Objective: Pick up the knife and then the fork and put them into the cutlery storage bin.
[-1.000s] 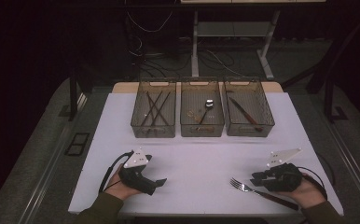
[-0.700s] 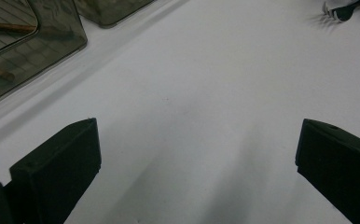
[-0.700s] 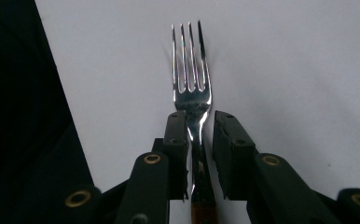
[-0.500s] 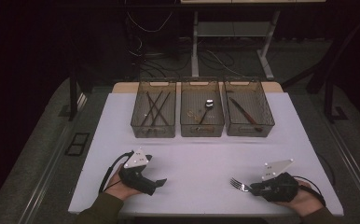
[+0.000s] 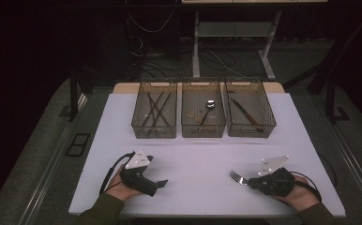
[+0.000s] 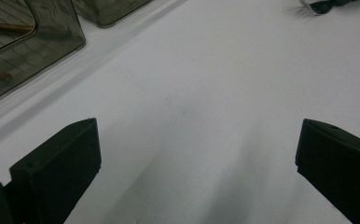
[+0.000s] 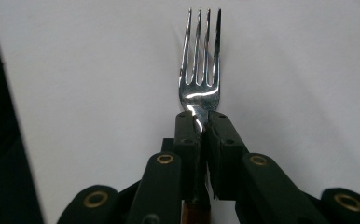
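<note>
Right gripper view tells me most: my right gripper (image 7: 201, 122) has its fingers (image 7: 186, 140) clamped on the neck of a metal fork (image 7: 200, 60), just below the tines, and they have just been closing onto it. The tines point straight ahead, away from me, with a brownish handle running back under the gripper body. I judge the grip sits near the head so that the fork stays level and does not swing.

From the high view, the fork (image 5: 237, 177) is at the near right of the white tabletop (image 5: 193, 150), well short of the middle bin (image 5: 203, 110), which I take as my landmark. That bin holds a spoon (image 5: 208, 107); the bin to its left (image 5: 154, 111) holds dark sticks, probably chopsticks, and the bin to its right (image 5: 248, 110) a brown-handled utensil. Sorting by kind seems to be the job, so the fork likely goes into one of these.

My left gripper (image 5: 144, 177) rests on the near left of the tabletop, well apart from the middle bin, fingers (image 6: 59, 163) spread wide with nothing between them, presumably kept out of the way.
</note>
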`<state>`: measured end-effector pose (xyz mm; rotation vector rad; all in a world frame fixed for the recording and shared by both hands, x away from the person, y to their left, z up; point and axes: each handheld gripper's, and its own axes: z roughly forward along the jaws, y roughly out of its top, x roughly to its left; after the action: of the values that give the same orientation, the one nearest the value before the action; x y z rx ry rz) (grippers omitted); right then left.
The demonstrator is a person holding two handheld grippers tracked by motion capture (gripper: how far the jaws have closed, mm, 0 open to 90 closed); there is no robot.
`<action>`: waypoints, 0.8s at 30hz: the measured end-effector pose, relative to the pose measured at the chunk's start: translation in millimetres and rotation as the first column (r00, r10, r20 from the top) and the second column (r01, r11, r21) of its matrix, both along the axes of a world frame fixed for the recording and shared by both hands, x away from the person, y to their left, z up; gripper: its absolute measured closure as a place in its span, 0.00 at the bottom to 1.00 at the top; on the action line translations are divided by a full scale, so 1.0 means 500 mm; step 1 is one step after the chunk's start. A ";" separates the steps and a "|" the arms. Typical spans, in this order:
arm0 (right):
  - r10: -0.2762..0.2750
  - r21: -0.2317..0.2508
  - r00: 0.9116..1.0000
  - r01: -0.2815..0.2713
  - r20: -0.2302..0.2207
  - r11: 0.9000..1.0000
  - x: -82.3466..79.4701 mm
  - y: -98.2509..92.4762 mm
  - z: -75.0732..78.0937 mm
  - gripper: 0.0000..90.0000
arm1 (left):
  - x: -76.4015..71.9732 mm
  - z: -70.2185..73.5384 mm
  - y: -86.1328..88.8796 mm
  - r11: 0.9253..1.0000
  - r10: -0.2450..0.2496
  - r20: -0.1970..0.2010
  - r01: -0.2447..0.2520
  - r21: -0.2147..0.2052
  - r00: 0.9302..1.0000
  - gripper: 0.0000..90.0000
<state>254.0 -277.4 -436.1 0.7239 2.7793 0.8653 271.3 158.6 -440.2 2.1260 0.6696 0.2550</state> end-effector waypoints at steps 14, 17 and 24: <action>-0.069 0.036 0.997 0.070 -0.020 0.997 0.037 -0.010 0.039 0.77 | 0.000 -0.001 0.001 1.000 -0.004 -0.001 0.004 0.000 1.000 0.00; -0.063 -0.030 0.996 0.061 -0.067 0.998 0.033 -0.016 0.050 0.73 | 0.001 -0.001 0.000 1.000 -0.005 -0.002 0.005 0.001 1.000 0.00; -0.065 -0.161 0.992 0.048 -0.105 0.986 0.024 -0.025 0.041 0.76 | 0.001 -0.001 0.001 1.000 -0.005 -0.003 0.005 0.001 1.000 0.00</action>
<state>265.8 -289.8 -415.5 0.8424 2.8661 0.6035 272.0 159.1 -440.9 2.1294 0.6657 0.2492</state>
